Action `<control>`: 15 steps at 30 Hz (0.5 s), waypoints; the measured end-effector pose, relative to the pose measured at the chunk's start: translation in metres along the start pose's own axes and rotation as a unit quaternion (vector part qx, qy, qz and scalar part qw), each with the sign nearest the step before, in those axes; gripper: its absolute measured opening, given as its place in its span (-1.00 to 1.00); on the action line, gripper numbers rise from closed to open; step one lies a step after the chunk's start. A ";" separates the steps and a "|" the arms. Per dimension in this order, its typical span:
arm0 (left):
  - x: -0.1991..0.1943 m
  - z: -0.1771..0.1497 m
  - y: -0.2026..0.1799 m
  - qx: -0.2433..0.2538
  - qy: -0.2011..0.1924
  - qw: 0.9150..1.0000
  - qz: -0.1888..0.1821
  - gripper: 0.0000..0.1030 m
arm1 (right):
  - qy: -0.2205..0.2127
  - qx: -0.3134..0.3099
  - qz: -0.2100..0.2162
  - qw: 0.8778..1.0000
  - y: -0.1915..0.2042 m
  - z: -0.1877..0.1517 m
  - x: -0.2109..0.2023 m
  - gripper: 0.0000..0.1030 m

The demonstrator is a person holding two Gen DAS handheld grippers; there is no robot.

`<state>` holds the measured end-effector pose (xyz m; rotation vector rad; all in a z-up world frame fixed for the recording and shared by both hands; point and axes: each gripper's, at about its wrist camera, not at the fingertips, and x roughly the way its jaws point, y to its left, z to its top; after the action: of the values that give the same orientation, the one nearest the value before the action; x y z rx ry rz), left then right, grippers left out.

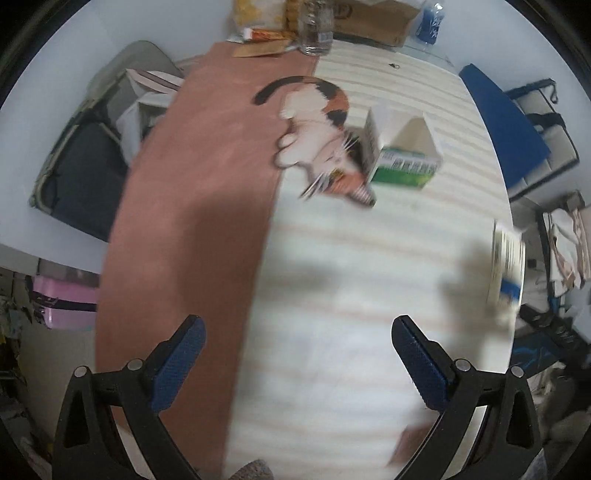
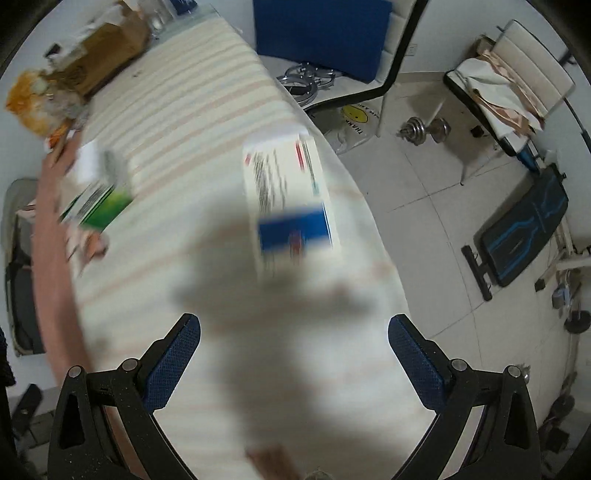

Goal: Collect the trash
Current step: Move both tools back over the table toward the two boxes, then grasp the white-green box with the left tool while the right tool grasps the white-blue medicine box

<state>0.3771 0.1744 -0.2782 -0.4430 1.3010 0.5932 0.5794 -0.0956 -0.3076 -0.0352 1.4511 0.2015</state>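
Note:
A green and white carton (image 1: 400, 153) lies on its side on the striped tablecloth (image 1: 369, 258), far ahead of my left gripper (image 1: 297, 354), which is open and empty. It also shows blurred at the left of the right wrist view (image 2: 99, 195). A white box with a blue panel (image 2: 291, 199) lies flat near the table's right edge, ahead of my right gripper (image 2: 293, 354), which is open and empty above the cloth. That box shows at the right edge of the left wrist view (image 1: 508, 266).
A cat picture (image 1: 317, 125) is printed on the cloth beside a brown strip (image 1: 192, 221). A glass jar (image 1: 316, 27), a cardboard box (image 1: 376, 18) and snack bags (image 2: 33, 103) stand at the far end. A blue-backed chair (image 2: 321, 33), dumbbells (image 2: 424, 129) and a bench (image 2: 524, 229) stand on the floor.

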 end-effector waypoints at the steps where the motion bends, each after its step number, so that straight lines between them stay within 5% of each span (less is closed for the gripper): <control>1: 0.009 0.017 -0.010 0.000 0.005 1.000 -0.003 1.00 | 0.009 -0.008 -0.008 1.000 0.005 0.019 0.016 0.99; 4: 0.027 0.052 -0.032 0.003 0.019 1.000 -0.011 1.00 | 0.034 -0.018 -0.016 0.999 0.015 0.052 0.052 0.88; 7: 0.046 0.089 -0.053 0.005 0.038 0.999 -0.029 1.00 | 0.042 -0.022 -0.012 0.999 0.025 0.074 0.072 0.48; 15: 0.076 0.153 -0.089 0.004 0.058 0.996 -0.064 1.00 | 0.029 -0.031 0.011 0.999 0.057 0.118 0.081 0.48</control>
<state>0.5610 0.2117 -0.3211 -0.5570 1.3738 0.4592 0.6945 -0.0127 -0.3676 -0.0758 1.5030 0.2662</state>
